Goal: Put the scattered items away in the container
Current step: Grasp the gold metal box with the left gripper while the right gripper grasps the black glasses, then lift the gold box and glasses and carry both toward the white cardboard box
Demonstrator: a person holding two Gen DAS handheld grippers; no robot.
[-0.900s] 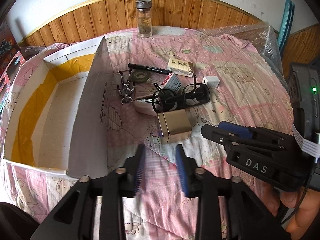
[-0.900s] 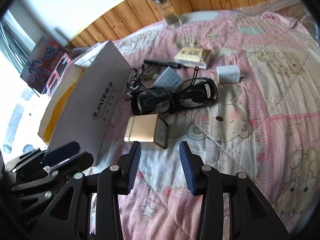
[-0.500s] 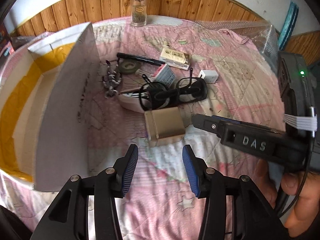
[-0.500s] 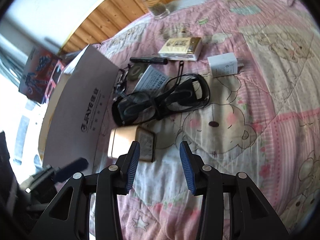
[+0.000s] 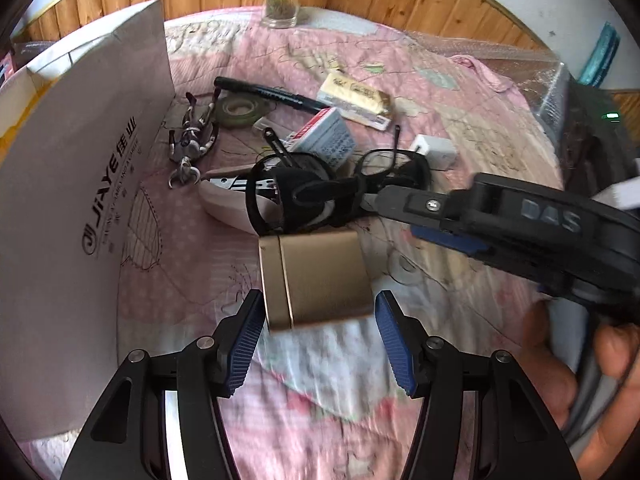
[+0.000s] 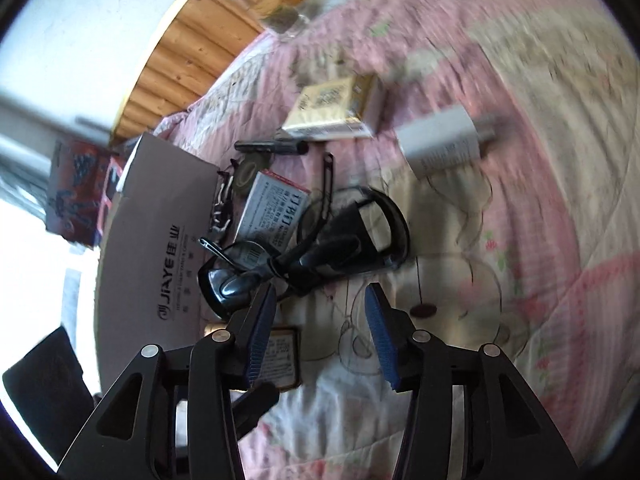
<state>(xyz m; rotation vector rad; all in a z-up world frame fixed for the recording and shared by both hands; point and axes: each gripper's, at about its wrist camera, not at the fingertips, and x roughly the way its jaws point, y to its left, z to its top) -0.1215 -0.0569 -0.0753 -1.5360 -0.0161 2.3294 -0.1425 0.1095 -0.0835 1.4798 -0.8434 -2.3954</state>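
A gold box (image 5: 316, 276) lies on the pink quilt, its near end reaching in between the open fingers of my left gripper (image 5: 320, 336); I cannot tell whether the pads touch it. Just beyond it are black glasses (image 5: 332, 188) resting across a pink case (image 5: 228, 204). My right gripper (image 6: 320, 332) is open, tilted, and hovers just short of the glasses (image 6: 304, 256). In the left wrist view it comes in from the right, with one fingertip (image 5: 384, 198) beside the glasses. The white cardboard container's flap (image 5: 80, 200) stands at the left.
Behind the glasses lie a red-and-white small box (image 5: 328, 136), white charger (image 5: 436, 150), yellow packet (image 5: 352, 96), black pen (image 5: 264, 92), tape roll (image 5: 240, 108) and keychain figure (image 5: 192, 136). A glass bottle (image 5: 280, 4) stands by the wooden wall. Bubble wrap (image 5: 500, 60) is at the far right.
Both grippers have moved forward toward the pile. The left one has opened wider around the gold box's near end. The right one has tilted and closed in on the glasses.
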